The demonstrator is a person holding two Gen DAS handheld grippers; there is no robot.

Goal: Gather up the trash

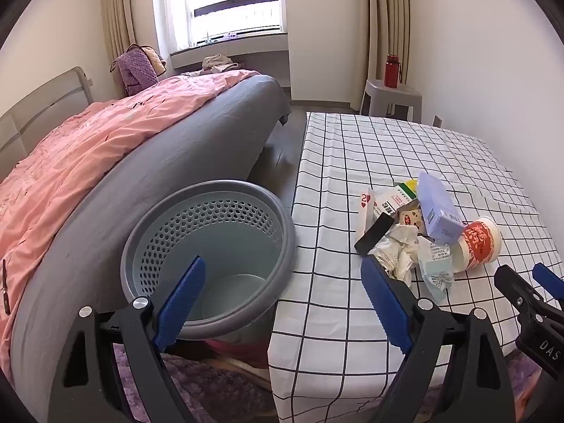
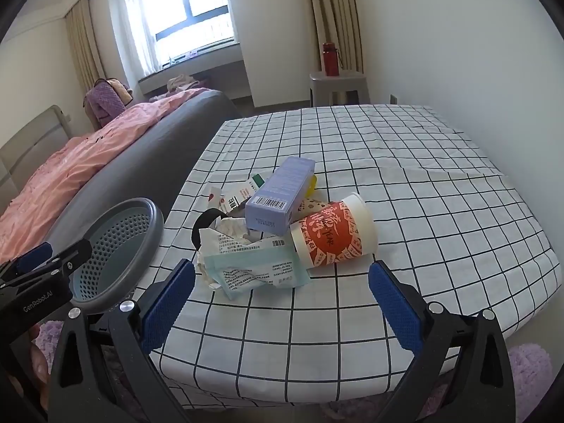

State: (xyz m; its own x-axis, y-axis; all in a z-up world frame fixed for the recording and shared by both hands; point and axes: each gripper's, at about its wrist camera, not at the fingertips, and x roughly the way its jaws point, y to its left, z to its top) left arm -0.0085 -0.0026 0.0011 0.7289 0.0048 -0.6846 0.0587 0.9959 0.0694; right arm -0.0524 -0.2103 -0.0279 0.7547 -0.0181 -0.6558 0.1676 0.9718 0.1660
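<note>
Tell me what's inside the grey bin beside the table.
The grey bin looks empty: the left wrist view shows its perforated wall and a bare floor. The near part of the floor is hidden behind the rim and the left gripper.

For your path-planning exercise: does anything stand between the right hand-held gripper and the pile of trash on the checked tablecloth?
Nothing visible does. The right hand-held gripper, jaws open, faces the trash pile across bare white checked tablecloth. The grey perforated bin stands off to the left.
</note>
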